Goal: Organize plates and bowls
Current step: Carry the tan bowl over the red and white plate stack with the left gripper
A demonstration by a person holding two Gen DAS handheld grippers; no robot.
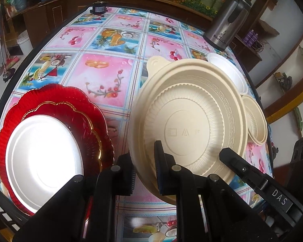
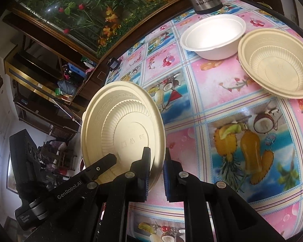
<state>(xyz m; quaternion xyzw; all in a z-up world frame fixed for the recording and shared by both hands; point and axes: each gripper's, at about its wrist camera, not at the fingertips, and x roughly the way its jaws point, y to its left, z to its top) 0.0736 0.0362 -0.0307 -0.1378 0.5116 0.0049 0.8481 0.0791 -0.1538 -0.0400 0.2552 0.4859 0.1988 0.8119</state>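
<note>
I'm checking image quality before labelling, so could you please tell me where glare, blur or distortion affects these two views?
Left wrist view: the white plate on the red plate is blown out by glare; fisheye bends the table edge; the near fingers look soft. Right wrist view: exposure is even, the fruit-print tablecloth bulges, and the room at left is dark; the cream plate stays sharp.

Both black plastic: left gripper with silver pivot screws; right gripper blue-padded, white "GenRobot.AI" lettering.
</note>
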